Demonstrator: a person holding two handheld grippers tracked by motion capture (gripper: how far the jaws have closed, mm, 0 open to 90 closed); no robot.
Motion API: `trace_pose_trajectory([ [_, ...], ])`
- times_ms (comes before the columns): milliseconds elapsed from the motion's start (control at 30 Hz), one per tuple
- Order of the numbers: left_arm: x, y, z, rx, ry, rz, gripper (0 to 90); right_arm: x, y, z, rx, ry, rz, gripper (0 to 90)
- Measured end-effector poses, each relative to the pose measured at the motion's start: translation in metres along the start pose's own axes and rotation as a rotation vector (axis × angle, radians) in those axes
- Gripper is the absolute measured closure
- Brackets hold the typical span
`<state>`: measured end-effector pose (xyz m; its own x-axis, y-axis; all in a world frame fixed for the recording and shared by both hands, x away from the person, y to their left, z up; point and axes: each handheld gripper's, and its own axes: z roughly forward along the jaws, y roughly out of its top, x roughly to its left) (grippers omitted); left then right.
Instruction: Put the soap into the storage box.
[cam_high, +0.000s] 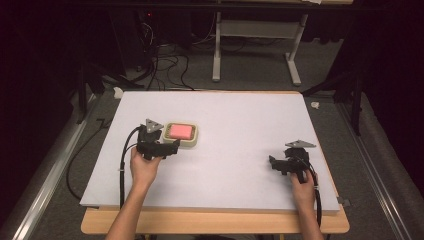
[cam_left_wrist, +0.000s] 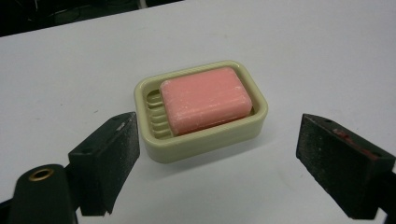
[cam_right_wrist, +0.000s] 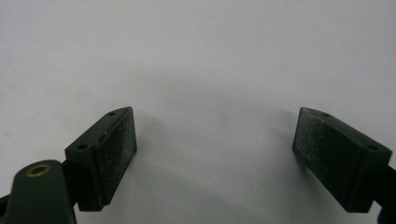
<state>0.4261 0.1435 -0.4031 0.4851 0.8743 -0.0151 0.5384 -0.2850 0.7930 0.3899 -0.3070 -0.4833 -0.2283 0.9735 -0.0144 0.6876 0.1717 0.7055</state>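
The left gripper (cam_high: 173, 146) hovers wide open just short of the soap dish (cam_left_wrist: 201, 140) holding the pink soap (cam_left_wrist: 205, 99), left of the worktop's (cam_high: 240, 115) middle, seemingly lining up a grasp; the right gripper (cam_high: 272, 162), open, idles near the right edge.

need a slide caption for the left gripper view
Open hand-held gripper facing a pink soap lying in a cream dish on a white table.

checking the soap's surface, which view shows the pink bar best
The left gripper view: the pink rectangular soap bar sits close up in its cream ridged plastic dish, with its surface marks plain to see, ahead of the open left tongs. The high view shows it as a small pink patch.
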Motion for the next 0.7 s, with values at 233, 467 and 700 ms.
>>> trace_pose_trajectory([
  [233,-0.002,-0.001,-0.006,-0.013,-0.007,0.003,14.2,0.0,0.0,0.0,0.0,0.0,0.0,14.1],
  [467,-0.001,-0.008,-0.01,-0.019,0.002,0.006,14.3,0.0,0.0,0.0,0.0,0.0,0.0,14.2],
  [700,0.0,-0.013,-0.013,-0.03,-0.002,-0.002,14.5,0.0,0.0,0.0,0.0,0.0,0.0,14.2],
])
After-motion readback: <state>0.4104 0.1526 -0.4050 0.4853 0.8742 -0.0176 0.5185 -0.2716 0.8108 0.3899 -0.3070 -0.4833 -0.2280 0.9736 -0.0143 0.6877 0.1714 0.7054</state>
